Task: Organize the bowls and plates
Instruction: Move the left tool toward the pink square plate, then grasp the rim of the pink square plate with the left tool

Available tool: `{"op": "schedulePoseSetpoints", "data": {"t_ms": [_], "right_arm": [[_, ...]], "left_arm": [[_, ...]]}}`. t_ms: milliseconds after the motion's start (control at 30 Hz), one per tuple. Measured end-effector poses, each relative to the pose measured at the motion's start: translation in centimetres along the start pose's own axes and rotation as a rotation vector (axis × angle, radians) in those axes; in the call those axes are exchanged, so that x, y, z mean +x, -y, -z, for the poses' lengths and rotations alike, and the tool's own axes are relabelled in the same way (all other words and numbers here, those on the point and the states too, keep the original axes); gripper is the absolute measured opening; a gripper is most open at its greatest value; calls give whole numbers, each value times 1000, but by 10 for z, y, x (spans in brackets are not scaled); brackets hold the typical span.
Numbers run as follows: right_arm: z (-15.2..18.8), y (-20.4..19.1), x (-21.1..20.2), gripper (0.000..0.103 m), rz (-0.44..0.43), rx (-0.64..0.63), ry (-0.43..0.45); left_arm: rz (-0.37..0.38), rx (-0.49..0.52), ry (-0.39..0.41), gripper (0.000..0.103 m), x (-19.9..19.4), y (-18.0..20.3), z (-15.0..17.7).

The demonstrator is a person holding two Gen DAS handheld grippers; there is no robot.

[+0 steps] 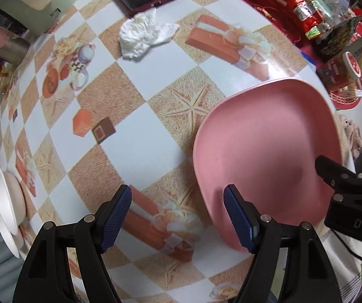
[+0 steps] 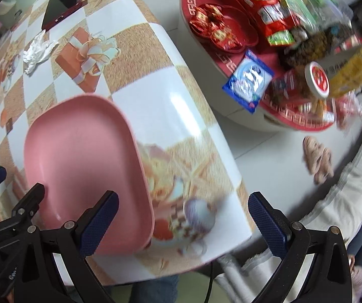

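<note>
The counter (image 1: 171, 80), covered in a checked oilcloth printed with gift boxes and starfish, fills most of both views, and near its front right corner lies the large pink rounded-square plastic plate (image 1: 269, 151), flat on the cloth with its near rim close to the counter's edge. At the far left edge of the left wrist view sits a small cluster of white and cream bowls (image 1: 4, 197), well apart from the plate. The left hand-held gripper (image 1: 178, 217) hangs released, jaws wide, one pad over the plate's near left rim and the other over bare cloth; it grasps nothing. The right hand-held gripper (image 2: 183, 222) is likewise released and empty, its left finger above the plate's near right corner and its right finger out past the counter's edge. The step in hand looks like picking up the plate; it would go best with one jaw slid under the raised rim and one above, closed firmly on the lip, then lifted level toward the bowls, clear of the crumpled white tissue (image 1: 143, 35).
</note>
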State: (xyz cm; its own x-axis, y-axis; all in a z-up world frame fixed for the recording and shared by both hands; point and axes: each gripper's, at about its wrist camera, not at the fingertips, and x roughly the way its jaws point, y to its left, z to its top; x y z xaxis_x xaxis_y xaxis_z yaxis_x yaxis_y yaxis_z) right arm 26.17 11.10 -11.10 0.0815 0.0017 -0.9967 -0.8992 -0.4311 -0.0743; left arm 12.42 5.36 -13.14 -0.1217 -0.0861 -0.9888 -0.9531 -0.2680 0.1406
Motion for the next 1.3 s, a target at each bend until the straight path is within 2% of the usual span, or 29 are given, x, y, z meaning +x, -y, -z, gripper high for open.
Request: {"op": "schedulePoseSetpoints", "data": {"t_ms": [167, 433, 733, 867, 1300], "right_arm": [[-9, -20, 15, 103, 84, -119, 1], [0, -42, 14, 103, 61, -148, -9], [21, -98, 15, 103, 35, -223, -39], [35, -131, 12, 103, 36, -271, -45], [88, -245, 8, 103, -44, -412, -98]], "left_arm": [[2, -18, 0, 82, 10, 1, -4], [-8, -28, -19, 82, 10, -35, 19], [-25, -69, -51, 82, 14, -91, 66], [-23, -110, -78, 82, 19, -121, 92], [-70, -245, -121, 82, 31, -225, 182]]}}
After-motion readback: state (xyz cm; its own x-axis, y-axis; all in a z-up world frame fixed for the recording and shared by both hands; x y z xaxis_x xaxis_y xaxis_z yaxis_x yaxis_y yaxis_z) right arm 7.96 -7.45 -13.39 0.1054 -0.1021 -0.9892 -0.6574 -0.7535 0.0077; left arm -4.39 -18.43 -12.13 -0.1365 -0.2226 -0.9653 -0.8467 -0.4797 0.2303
